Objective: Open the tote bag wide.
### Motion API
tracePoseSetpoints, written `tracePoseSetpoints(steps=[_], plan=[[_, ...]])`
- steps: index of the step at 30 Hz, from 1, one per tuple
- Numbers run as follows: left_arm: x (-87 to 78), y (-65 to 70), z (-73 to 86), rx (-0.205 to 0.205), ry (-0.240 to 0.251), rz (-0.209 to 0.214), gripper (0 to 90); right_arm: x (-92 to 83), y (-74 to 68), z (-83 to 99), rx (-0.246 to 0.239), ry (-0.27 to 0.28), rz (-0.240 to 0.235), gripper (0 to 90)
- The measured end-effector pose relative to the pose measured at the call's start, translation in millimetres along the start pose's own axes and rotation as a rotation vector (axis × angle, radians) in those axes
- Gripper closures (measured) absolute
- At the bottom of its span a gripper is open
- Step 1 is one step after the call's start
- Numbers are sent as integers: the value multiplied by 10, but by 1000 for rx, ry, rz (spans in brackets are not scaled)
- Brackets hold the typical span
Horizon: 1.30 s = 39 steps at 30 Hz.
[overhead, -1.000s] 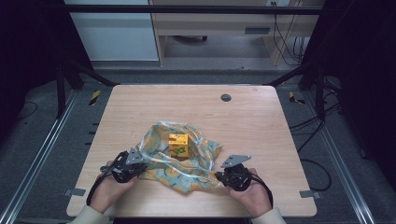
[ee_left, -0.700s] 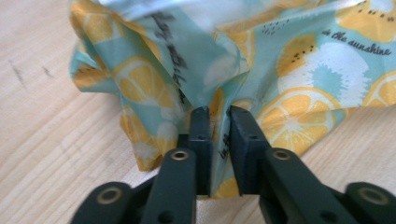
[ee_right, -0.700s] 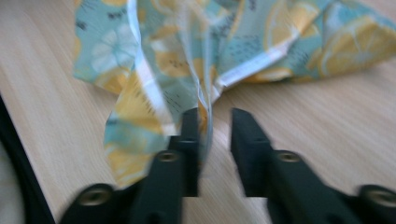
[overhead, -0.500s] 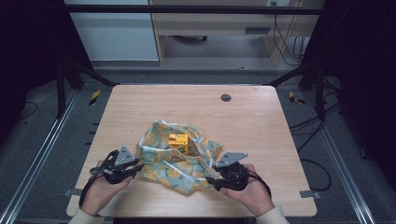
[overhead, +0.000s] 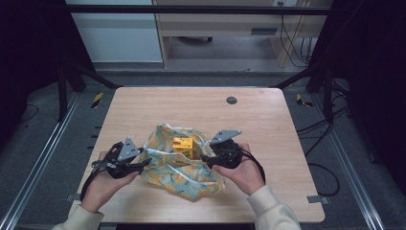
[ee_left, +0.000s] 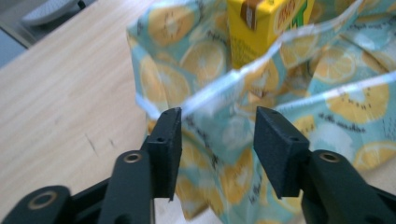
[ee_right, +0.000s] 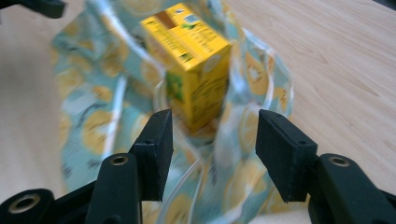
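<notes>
we see the yellow carton [overhead: 183,146] standing upright on the lemon-print bag [overhead: 182,167], near the front of the wooden table [overhead: 268,124]; the left gripper [overhead: 143,164] has just been opening, jaws apart with bag film between them, unpinched; the right gripper [overhead: 207,160] stands apart too, gripping nothing.

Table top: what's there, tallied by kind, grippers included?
Yellow carton: 1
Lemon-print bag: 1
Grippers: 2, left gripper, right gripper
Dark round grommet: 1
Total: 5
</notes>
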<state>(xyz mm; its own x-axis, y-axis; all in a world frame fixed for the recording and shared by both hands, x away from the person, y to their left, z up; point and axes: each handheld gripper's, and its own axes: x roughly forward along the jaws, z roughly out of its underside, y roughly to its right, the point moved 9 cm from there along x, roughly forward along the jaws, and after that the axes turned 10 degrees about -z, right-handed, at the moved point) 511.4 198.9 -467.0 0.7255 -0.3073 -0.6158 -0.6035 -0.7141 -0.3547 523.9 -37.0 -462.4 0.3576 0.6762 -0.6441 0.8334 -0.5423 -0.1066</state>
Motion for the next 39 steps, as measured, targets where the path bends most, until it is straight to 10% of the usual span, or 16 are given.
tracePoseSetpoints(steps=[15,22,32,39], plan=[[425,148,-18,84,-76,58,318,379,266,61,59,-85,29,433],[507,224,323,113,-123,70,693,484,391,58,78,-89,45,872],[352,44,119,109,-27,-15,879,399,764,-278,121,13,87,900],[409,154,287,142,-77,16,883,506,1022,-95,188,-27,103,900]])
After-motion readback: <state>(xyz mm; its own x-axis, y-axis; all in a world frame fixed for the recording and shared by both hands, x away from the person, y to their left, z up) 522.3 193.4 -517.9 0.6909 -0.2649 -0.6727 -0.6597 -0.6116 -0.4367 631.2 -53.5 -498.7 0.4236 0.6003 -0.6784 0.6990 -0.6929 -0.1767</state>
